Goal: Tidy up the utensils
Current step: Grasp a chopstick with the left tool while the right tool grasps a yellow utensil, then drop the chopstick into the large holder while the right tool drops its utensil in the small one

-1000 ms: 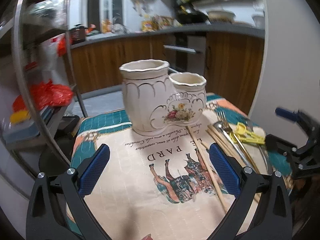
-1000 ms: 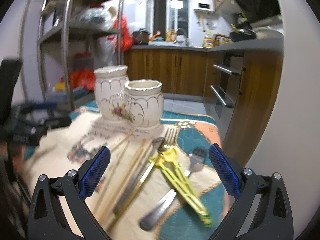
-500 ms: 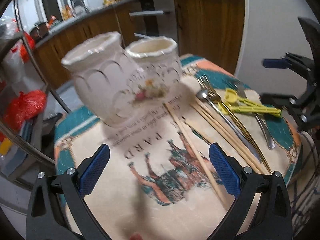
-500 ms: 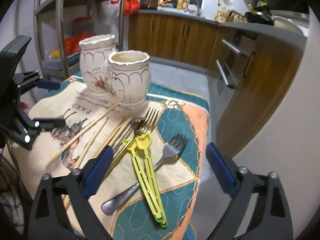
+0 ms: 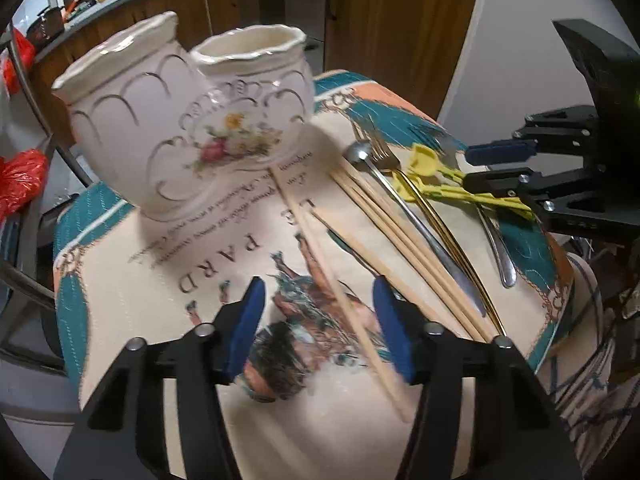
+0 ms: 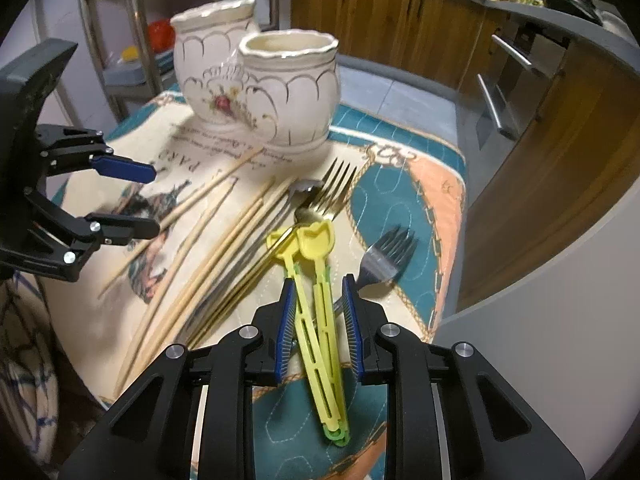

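A cream ceramic double holder stands at the back of the printed tablecloth. Several wooden chopsticks, a gold fork, a spoon, a silver fork and yellow plastic tongs lie in front of it. My left gripper hangs low over one loose chopstick. Its jaws are closing with the stick between them, untouched. My right gripper straddles the tongs' arms. Its jaws are closing too, with a small gap still showing.
The table's right edge drops off beside the silver fork. Wooden kitchen cabinets stand behind. A metal shelf rack with red bags is at the left.
Both grippers tipped downward and came in low over the table. Their jaws narrowed, the left around a chopstick, the right around the yellow tongs.
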`<state>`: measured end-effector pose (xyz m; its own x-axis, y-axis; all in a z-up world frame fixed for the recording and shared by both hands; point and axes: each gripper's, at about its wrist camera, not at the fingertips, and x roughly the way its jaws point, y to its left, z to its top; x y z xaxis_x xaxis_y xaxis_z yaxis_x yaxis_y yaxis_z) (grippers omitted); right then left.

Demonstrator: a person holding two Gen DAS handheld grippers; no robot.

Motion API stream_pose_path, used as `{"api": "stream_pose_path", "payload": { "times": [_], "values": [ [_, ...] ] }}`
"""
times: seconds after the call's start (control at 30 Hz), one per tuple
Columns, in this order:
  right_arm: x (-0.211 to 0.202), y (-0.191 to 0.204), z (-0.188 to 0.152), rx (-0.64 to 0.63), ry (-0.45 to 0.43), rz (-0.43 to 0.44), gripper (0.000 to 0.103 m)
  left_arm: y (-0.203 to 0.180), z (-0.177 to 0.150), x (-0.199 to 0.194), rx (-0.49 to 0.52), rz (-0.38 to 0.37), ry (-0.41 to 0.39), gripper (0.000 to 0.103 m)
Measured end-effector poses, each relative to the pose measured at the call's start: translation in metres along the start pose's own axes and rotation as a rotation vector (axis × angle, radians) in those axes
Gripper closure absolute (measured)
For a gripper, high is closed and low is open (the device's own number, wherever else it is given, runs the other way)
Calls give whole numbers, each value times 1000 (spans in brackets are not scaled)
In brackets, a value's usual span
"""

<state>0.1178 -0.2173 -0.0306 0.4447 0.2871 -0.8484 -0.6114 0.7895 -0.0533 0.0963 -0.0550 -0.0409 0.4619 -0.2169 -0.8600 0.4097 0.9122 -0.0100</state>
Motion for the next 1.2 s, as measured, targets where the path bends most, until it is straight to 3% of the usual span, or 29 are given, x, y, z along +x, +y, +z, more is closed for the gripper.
{"api": "stream_pose_path", "payload": {
  "times": [0.17,0.77,0.87,1.0,1.2],
  "values": [
    [7,1,4,-23,34,2,82,-5,-1,13,5,2,44,70],
    [22,2,11,-56,99,-7,83,-3,-6,13,12,-31,10,77],
    [23,5,10,-75,96,-33,92,-7,-8,13,41,6,-10,84],
    [17,5,9,-70,71,-32,92,-2,-8,11,30,10,-16,97],
    [-1,-1,7,-35,-9,-42,92,1,-14,3,40,-1,-43,97]
  ]
}}
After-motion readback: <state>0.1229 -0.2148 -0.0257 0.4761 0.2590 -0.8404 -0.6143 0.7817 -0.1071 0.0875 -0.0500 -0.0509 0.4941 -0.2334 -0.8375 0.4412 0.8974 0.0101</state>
